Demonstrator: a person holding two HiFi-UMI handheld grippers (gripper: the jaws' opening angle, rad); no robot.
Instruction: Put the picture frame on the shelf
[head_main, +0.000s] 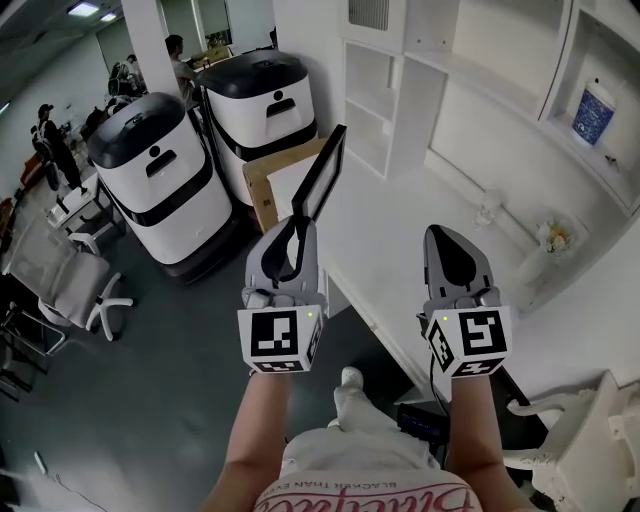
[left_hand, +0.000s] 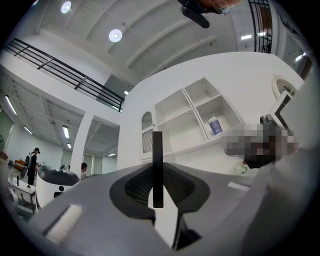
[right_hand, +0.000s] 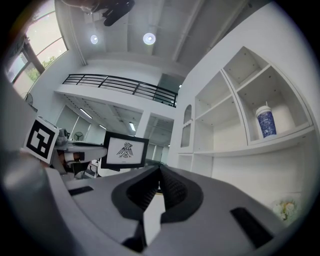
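Note:
The picture frame is black and thin, and it stands edge-on and tilted above my left gripper, whose jaws are shut on its lower end. In the left gripper view the picture frame shows as a dark upright bar between the pads. From the right gripper view I see the picture frame's face, a white sheet with a dark bird drawing. My right gripper is level with the left one, shut and empty. The white shelf stands ahead over a white counter.
A blue-and-white cup stands in a right-hand shelf compartment. A small glass and a flower bunch sit on the counter. Two white-and-black machines and a cardboard box stand on the left. Chairs and people are further left.

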